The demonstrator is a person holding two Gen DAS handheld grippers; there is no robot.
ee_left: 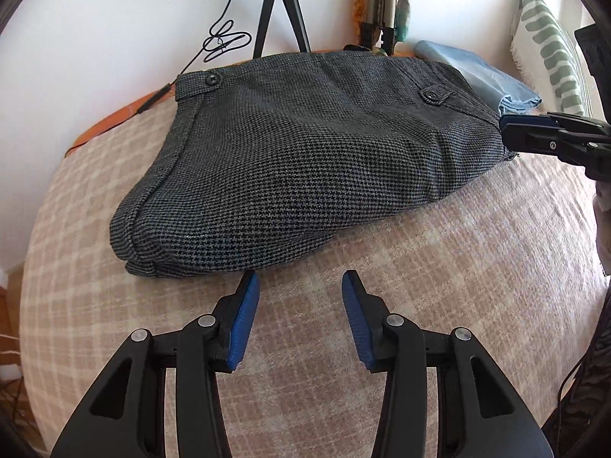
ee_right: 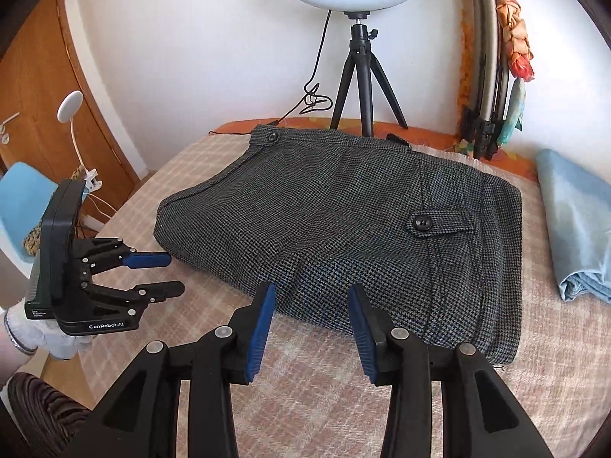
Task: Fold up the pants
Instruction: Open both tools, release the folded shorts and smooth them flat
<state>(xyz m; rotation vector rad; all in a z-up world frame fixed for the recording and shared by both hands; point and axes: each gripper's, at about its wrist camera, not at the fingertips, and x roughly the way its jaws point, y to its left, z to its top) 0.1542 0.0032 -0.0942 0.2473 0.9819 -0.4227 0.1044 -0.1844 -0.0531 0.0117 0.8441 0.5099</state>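
Observation:
Grey houndstooth pants [ee_left: 305, 152] lie folded in a compact bundle on the beige checked bedcover [ee_left: 439, 286]; they also show in the right wrist view [ee_right: 343, 221], with a buttoned pocket flap [ee_right: 439, 225] on top. My left gripper [ee_left: 299, 286] is open and empty, just short of the bundle's near edge; it also shows in the right wrist view [ee_right: 168, 273] at the bundle's left corner. My right gripper [ee_right: 311, 301] is open and empty, its fingertips at the bundle's near edge. It shows in the left wrist view [ee_left: 508, 133] by the right corner.
A folded light blue cloth [ee_right: 573, 229] lies right of the pants. A ring light on a black tripod [ee_right: 362, 76] stands behind them by the wall, with a cable [ee_right: 313, 99]. A green-patterned pillow [ee_left: 550, 45] is at the far right. A wooden door [ee_right: 38, 114] is left.

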